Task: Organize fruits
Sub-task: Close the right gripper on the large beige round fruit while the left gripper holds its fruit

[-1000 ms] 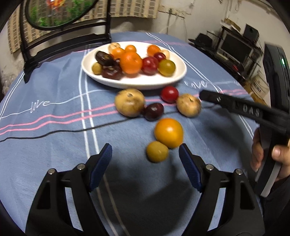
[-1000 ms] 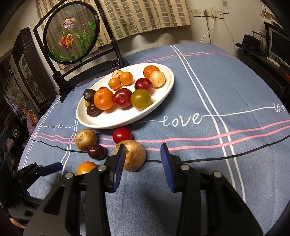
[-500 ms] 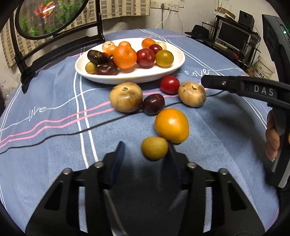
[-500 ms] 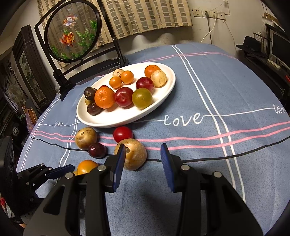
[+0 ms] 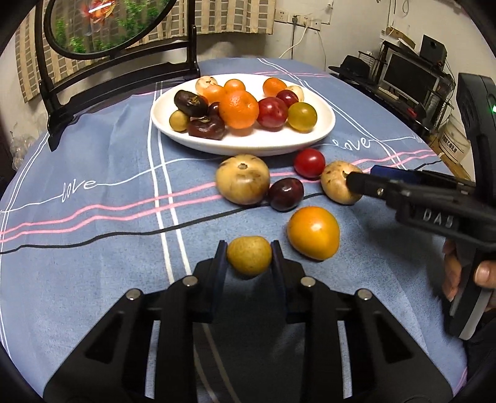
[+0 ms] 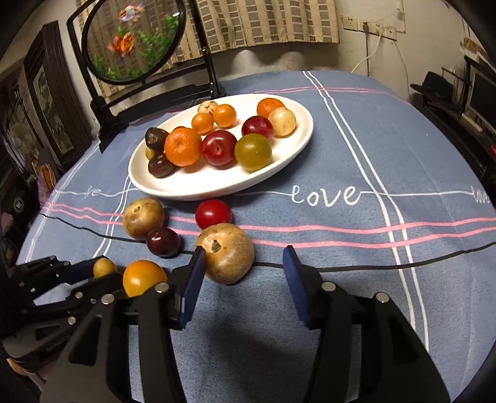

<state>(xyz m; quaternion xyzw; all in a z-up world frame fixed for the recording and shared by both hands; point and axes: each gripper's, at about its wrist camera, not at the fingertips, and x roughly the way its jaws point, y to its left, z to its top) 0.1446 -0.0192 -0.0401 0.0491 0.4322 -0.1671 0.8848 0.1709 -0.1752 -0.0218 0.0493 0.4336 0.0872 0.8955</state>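
l gripper pinching small round yellow-green fruit; r gripper gaping beside rough brown fruit. glossy white oval plate holding mixed fruit.

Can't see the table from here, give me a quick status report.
Left gripper shut on small yellow fruit. Right gripper open around brown fruit. Plate path unobstructed.

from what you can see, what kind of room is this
Probably a lived-in home room: a cloth-covered table with a fruit plate, a round fish tank by curtains, and a cluttered monitor desk.
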